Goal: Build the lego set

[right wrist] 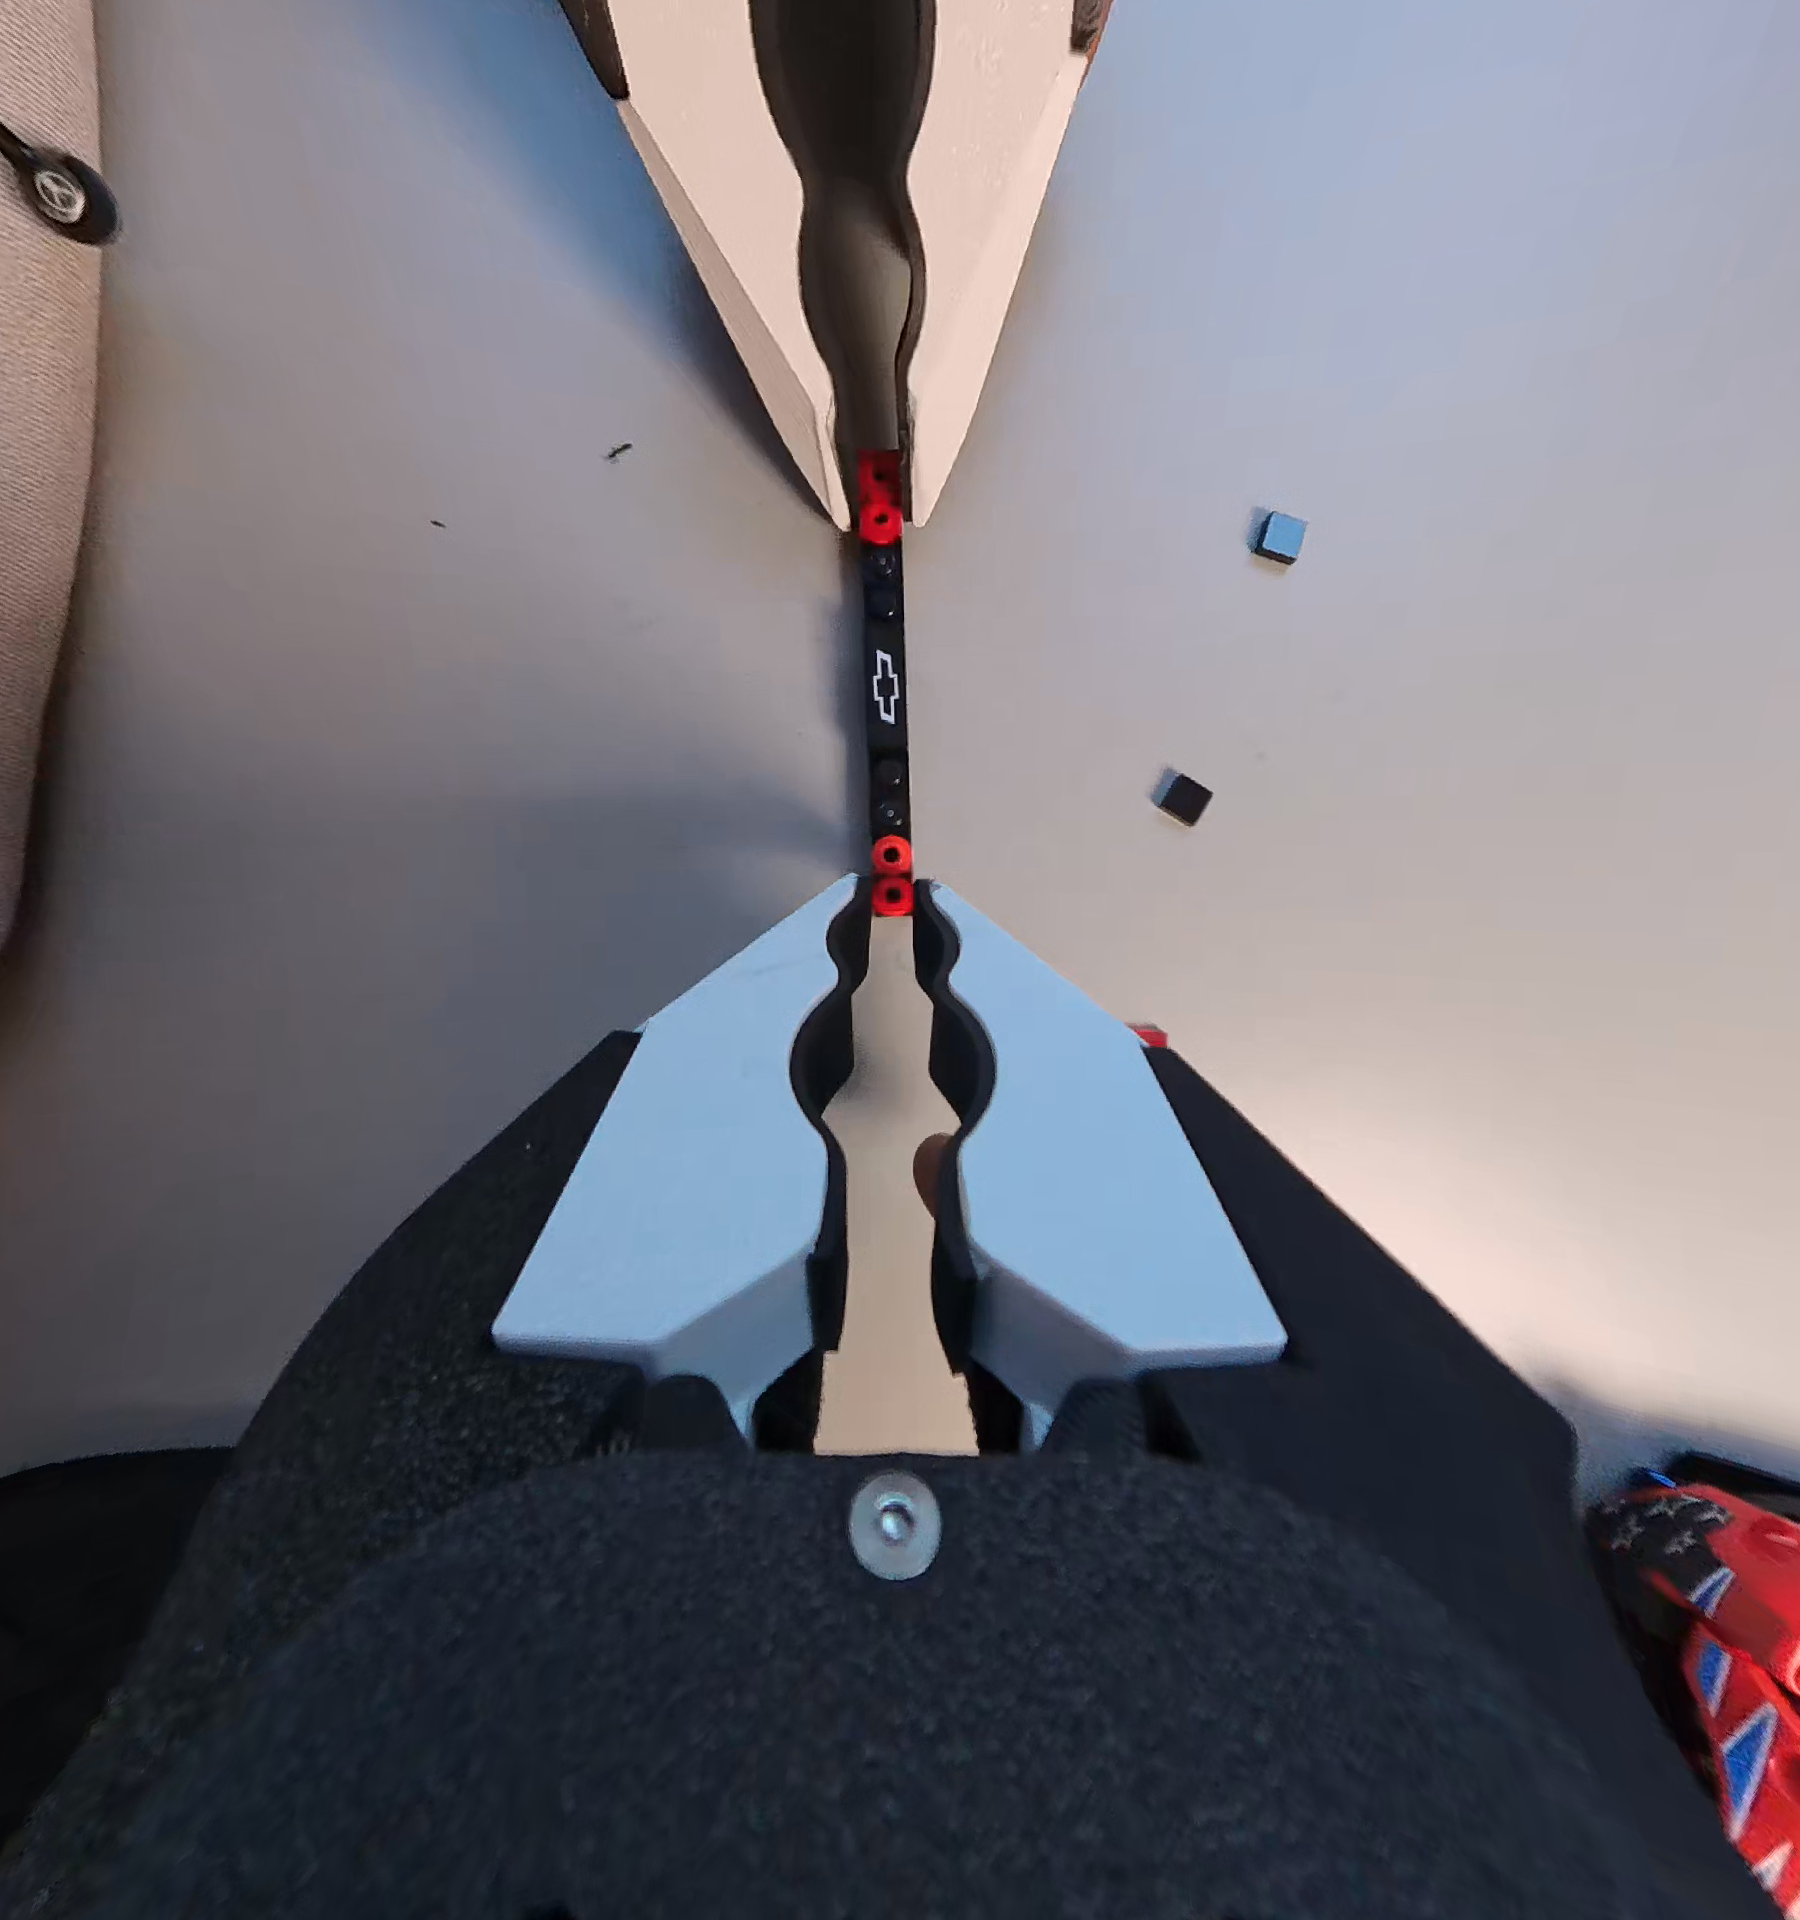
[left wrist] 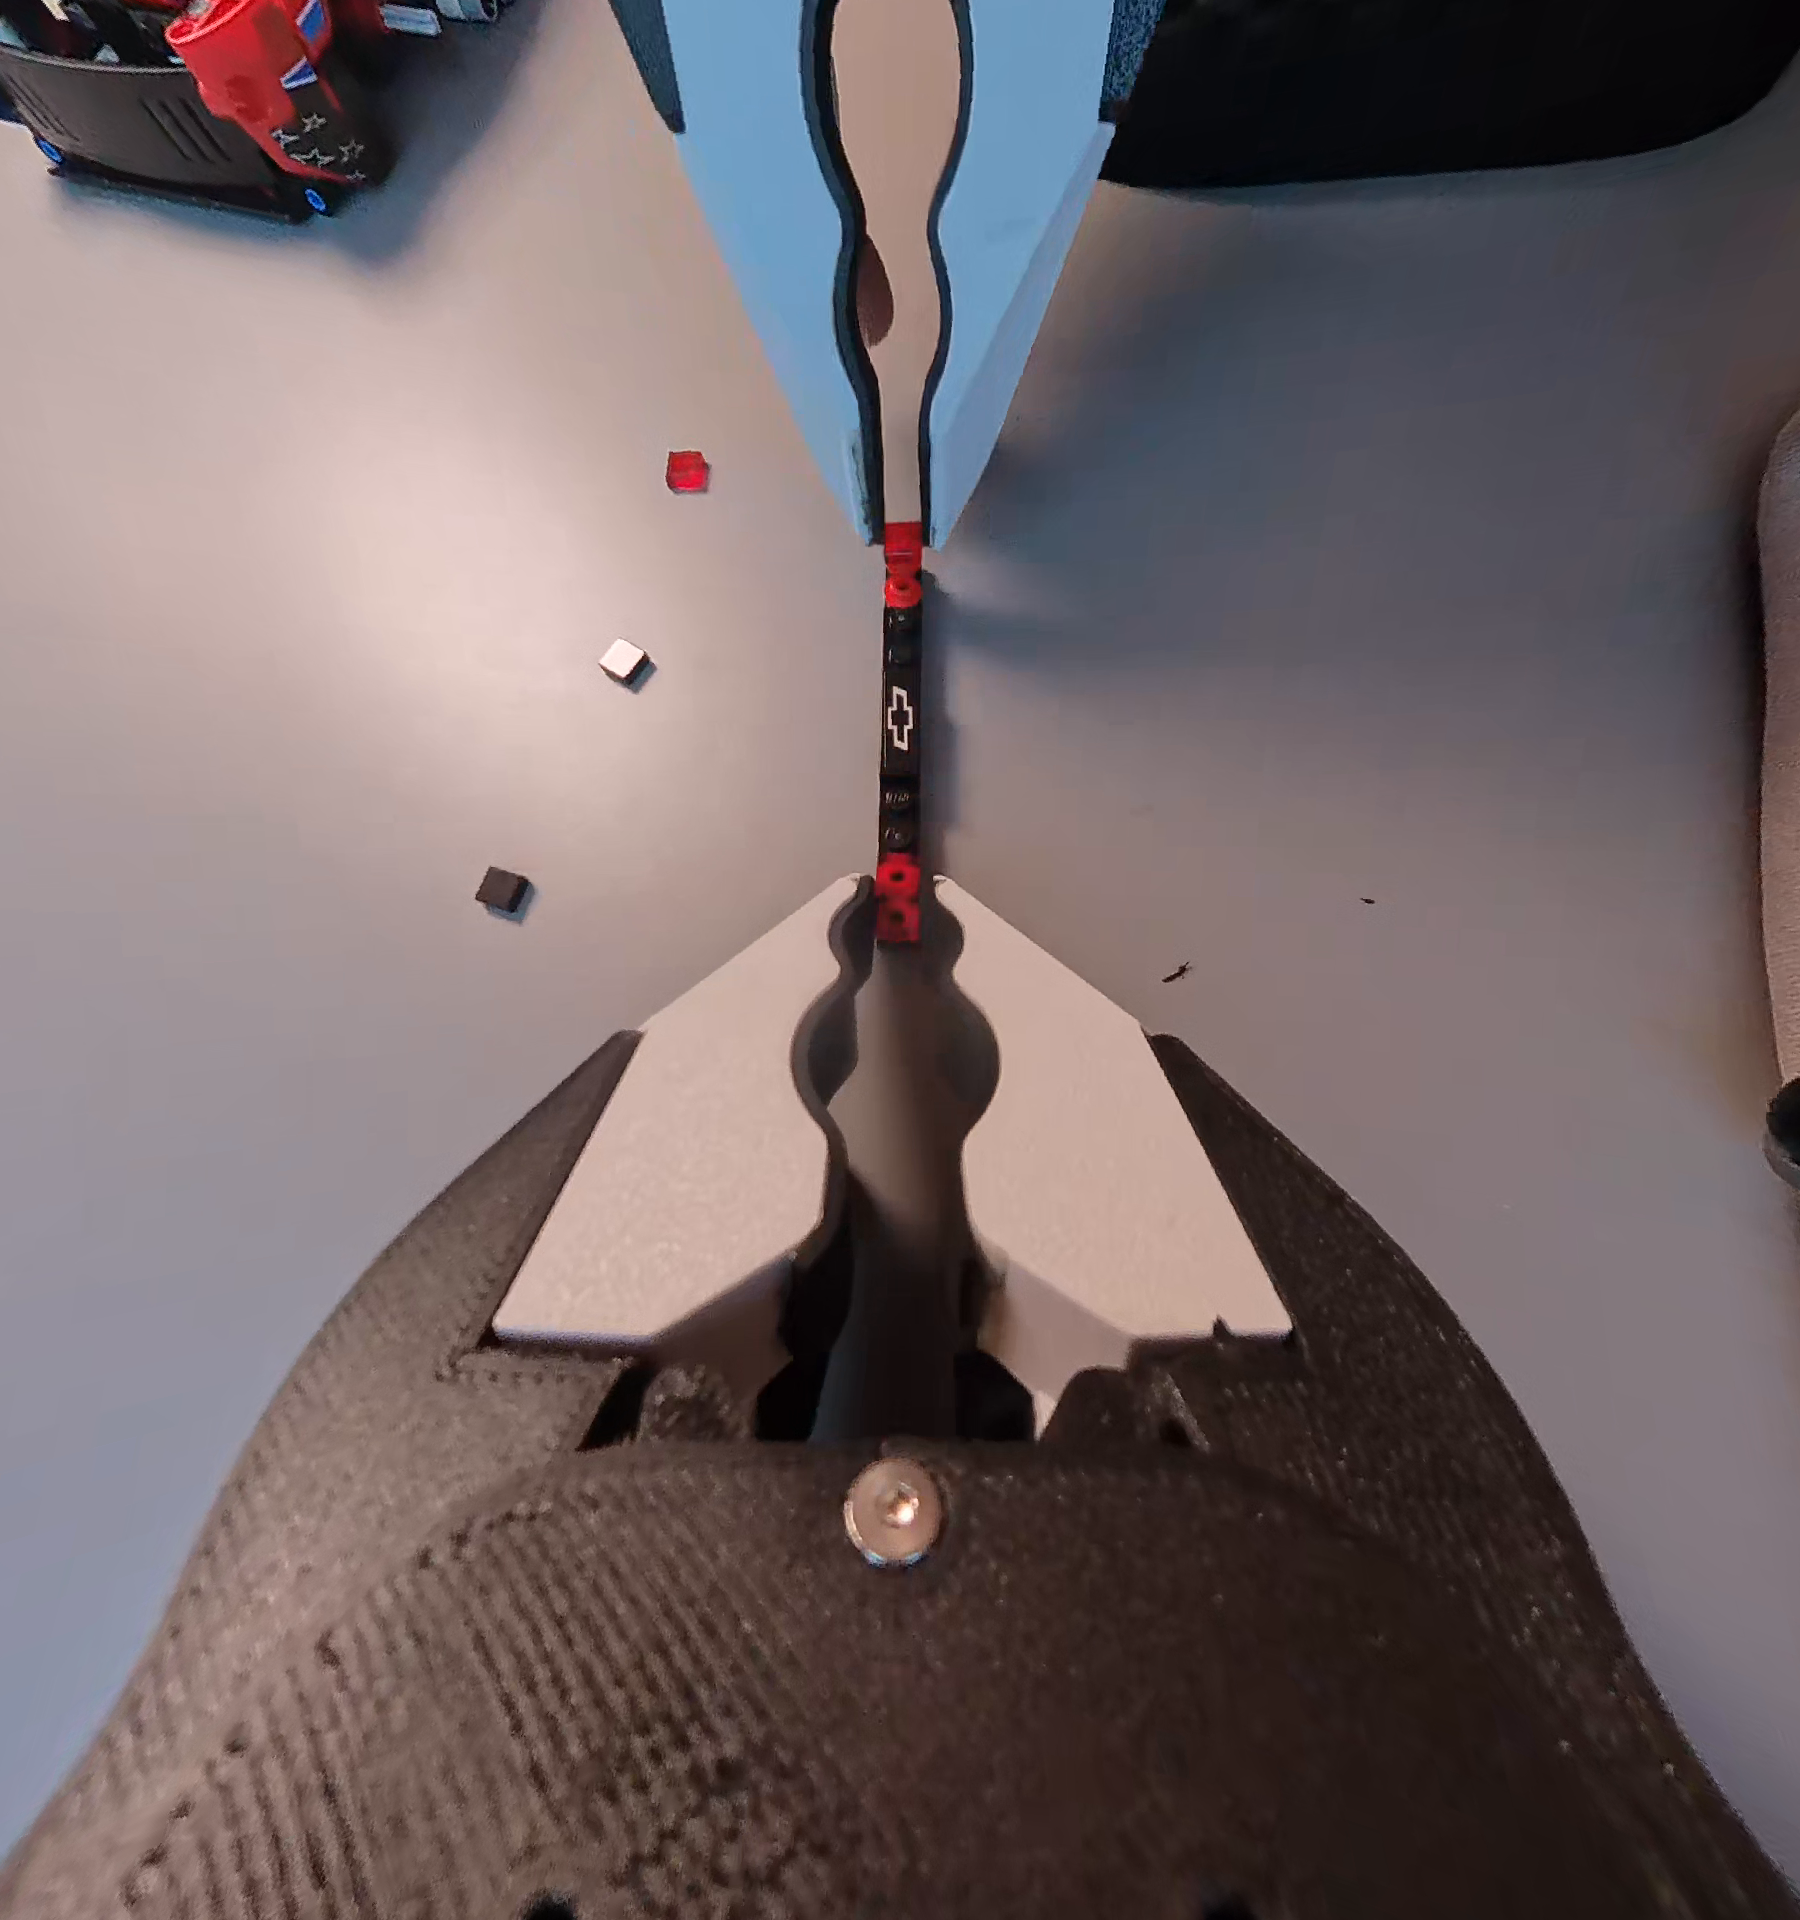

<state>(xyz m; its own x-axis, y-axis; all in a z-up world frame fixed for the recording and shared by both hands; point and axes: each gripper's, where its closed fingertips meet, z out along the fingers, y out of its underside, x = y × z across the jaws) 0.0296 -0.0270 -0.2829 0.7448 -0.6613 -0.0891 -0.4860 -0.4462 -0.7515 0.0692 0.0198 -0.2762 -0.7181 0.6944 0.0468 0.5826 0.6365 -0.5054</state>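
Partly built car [right wrist: 1769,1683]: cropped by frame corner, both views. Red piece [right wrist: 1148,1035]: mostly hidden behind right gripper finger. Strip [left wrist: 899,727] ends: covered by fingertips.

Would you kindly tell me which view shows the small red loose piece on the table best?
The left wrist view: the small red piece lies fully exposed on the table. In the right wrist view only a red sliver peeks out beside the right claw.

Illumination moderate and uneven: soft glare patch on the table [left wrist: 376,582] in the left wrist view, warmer cast in the right. Soft shadows beneath small pieces. Strong wide-angle distortion at edges; near foreground slightly blurred.
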